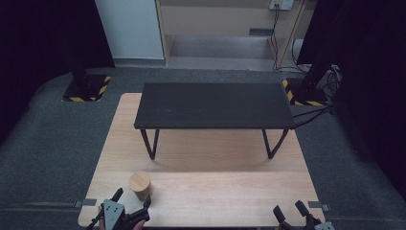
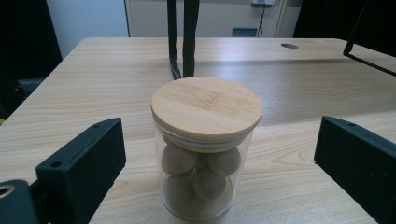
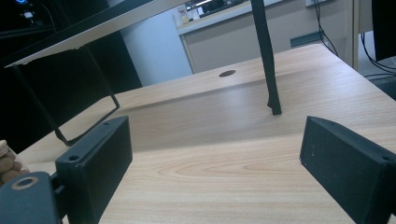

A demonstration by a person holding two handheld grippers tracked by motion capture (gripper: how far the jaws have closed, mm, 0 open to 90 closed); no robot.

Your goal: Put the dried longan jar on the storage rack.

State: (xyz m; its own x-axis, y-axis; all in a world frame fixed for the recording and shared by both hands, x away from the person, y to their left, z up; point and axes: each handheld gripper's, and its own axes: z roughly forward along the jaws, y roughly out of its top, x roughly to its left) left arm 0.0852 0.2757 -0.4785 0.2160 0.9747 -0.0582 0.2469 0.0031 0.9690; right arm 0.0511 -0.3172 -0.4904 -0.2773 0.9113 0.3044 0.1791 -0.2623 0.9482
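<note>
Your left gripper [image 2: 219, 154], jaws wide, straddles the jar [image 2: 204, 179]: slick, breakable glass, so clamp low under the loose-looking lid [image 2: 206, 108]; right gripper [image 3: 215, 163] gapes empty.

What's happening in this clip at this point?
A person sits at a light wooden table with a gripper in each hand. The left gripper is open around a glass jar with a wooden lid, holding round brown balls; the jaws stand on either side of the jar and do not touch it. The right gripper is open near the table's front right edge with nothing between its jaws. A black shelf on thin legs stands farther back on the table.
</note>
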